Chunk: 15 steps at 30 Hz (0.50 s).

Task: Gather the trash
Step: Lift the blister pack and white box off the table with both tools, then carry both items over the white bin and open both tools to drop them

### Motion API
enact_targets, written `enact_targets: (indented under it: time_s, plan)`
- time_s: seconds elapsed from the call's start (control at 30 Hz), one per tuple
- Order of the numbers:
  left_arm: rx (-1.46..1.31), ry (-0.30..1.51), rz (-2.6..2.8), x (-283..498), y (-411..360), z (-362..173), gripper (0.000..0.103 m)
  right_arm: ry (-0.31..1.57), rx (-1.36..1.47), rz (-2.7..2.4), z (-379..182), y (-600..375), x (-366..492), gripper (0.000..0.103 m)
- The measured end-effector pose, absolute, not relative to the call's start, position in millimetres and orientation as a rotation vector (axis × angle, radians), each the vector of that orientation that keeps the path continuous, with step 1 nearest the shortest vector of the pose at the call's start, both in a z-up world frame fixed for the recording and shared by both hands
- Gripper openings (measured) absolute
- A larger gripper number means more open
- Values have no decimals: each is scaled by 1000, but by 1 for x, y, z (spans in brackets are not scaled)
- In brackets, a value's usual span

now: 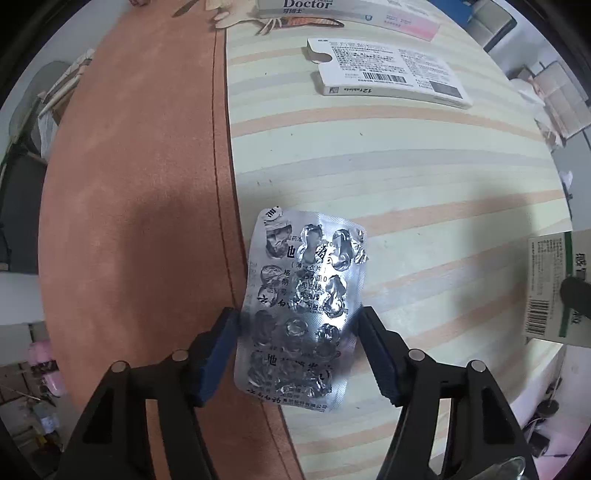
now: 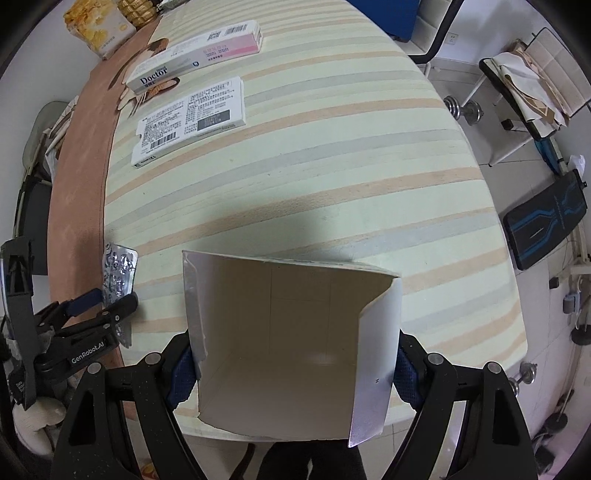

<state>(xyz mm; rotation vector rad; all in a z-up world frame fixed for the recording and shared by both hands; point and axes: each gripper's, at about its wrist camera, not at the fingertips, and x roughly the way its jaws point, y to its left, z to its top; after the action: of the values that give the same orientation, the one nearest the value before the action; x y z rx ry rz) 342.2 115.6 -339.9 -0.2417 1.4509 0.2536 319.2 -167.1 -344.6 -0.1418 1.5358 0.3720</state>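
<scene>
My left gripper [image 1: 295, 350] is shut on a used silver foil blister pack [image 1: 303, 295] and holds it over the table edge where the striped cloth meets the orange runner. The pack and left gripper also show in the right wrist view [image 2: 118, 273], at the left. My right gripper [image 2: 295, 369] is shut on an open white cardboard box [image 2: 291, 350], gripping its two side walls. The box's open side faces the camera and it looks empty. The box shows at the right edge of the left wrist view [image 1: 557, 288].
A flat white medicine box [image 1: 388, 72] [image 2: 188, 118] and a long "Doctor" toothpaste box [image 1: 347, 11] [image 2: 195, 55] lie at the far side of the striped table [image 2: 332, 184]. An orange runner [image 1: 140, 184] covers the left side. Chairs and dumbbells [image 2: 465, 109] stand on the floor right.
</scene>
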Motion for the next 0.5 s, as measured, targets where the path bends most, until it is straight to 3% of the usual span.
enact_targets:
  time_s: [0.5]
  plan:
    - [-401,1219,387,202,86,-262,64,1462,-88,436,-309,-204,260,86]
